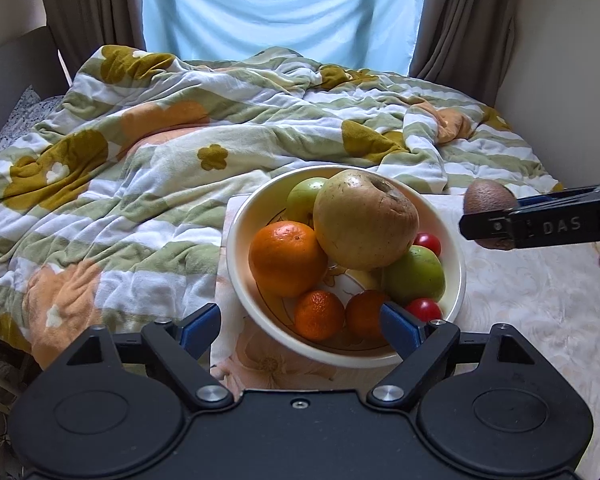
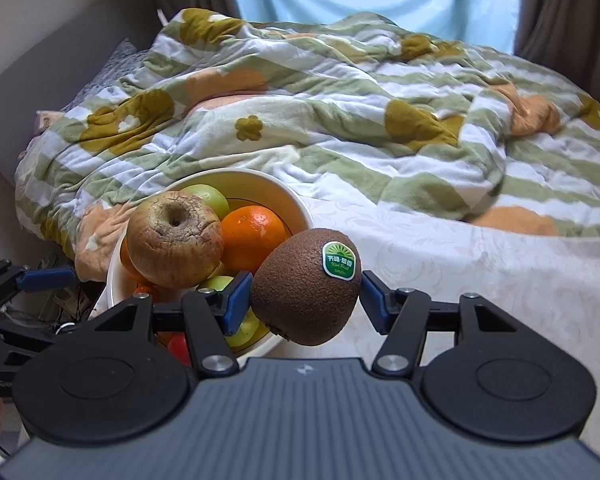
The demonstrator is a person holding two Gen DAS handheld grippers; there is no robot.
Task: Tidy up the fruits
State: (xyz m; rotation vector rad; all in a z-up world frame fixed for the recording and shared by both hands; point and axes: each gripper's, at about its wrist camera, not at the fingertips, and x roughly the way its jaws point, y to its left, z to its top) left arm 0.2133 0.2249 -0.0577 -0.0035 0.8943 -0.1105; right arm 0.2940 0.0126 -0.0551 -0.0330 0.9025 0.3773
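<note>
A cream bowl (image 1: 236,248) holds a large brownish apple (image 1: 364,220), an orange (image 1: 286,258), two small mandarins (image 1: 319,314), green apples (image 1: 414,274) and red tomatoes (image 1: 424,308). My left gripper (image 1: 298,322) is open, its blue fingers at the bowl's near rim. My right gripper (image 2: 304,300) is shut on a brown kiwi (image 2: 300,300) with a green sticker, held above the table just right of the bowl (image 2: 260,188). In the left wrist view the kiwi (image 1: 488,196) shows behind the right gripper's finger (image 1: 540,226).
The bowl stands on a table with a pale floral cloth (image 1: 520,300). Behind it is a bed with a rumpled green, white and orange flowered blanket (image 1: 160,160). Brown curtains (image 1: 460,20) and a light blue sheet (image 1: 280,4) hang at the back.
</note>
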